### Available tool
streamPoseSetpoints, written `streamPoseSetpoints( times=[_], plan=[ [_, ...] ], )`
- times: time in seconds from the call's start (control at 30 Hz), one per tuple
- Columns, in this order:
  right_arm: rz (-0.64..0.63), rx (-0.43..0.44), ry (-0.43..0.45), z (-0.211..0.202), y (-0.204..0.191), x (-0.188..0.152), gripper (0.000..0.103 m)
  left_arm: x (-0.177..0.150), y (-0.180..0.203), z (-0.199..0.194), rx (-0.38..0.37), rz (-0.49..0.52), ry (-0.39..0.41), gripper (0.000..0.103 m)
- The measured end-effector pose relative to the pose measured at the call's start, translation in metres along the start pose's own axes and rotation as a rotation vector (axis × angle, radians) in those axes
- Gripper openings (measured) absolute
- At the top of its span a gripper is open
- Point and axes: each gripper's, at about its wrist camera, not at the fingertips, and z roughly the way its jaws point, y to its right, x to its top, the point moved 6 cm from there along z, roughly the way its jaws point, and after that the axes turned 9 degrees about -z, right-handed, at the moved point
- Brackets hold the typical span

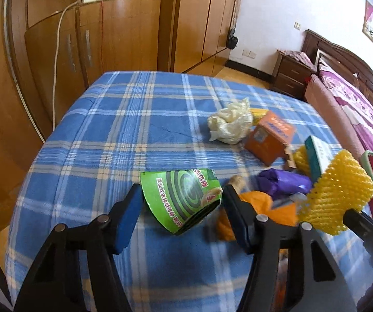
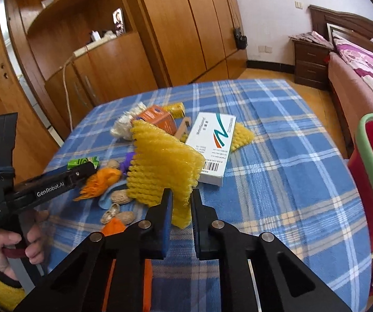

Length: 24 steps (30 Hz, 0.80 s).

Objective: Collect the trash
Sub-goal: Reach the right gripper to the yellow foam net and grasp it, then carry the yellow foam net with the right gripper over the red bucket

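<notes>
Daylight, fairly bright, soft, both views. White wall [image 1: 277, 13] far right blown out a bit. Soft sheen on wardrobe [image 2: 176, 26] doors. Shadows weak: faint one under green box [image 1: 184, 200], darker patch below the near fingers. Left view: purple bag [image 1: 282, 184] and orange scraps [image 1: 259, 205] smeared w/ motion blur, yellow net [image 1: 337, 192] soft. Right view sharper, white box [image 2: 212, 145] print readable. Heavy fisheye: cloth [image 1: 134, 117] bulges, furniture lines bow, black vignette in corners.

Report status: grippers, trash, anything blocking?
Right gripper shut on yellow foam net. Left gripper on green carton. Red bin right, unobstructed.
</notes>
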Motion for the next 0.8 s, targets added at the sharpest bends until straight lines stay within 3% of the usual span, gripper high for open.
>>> streamPoseSetpoints(
  times=[0.4, 0.8],
  plan=[
    [0.015, 0.011, 0.1, -0.046, 0.003, 0.003, 0.011, 0.006, 0.025, -0.061, -0.049, 0.019, 0.091, 0.063],
    [0.062, -0.048, 0.187, -0.099, 0.029, 0.001, 0.011, -0.004, 0.069, -0.097, -0.131, 0.053, 0.113, 0.063]
  ],
)
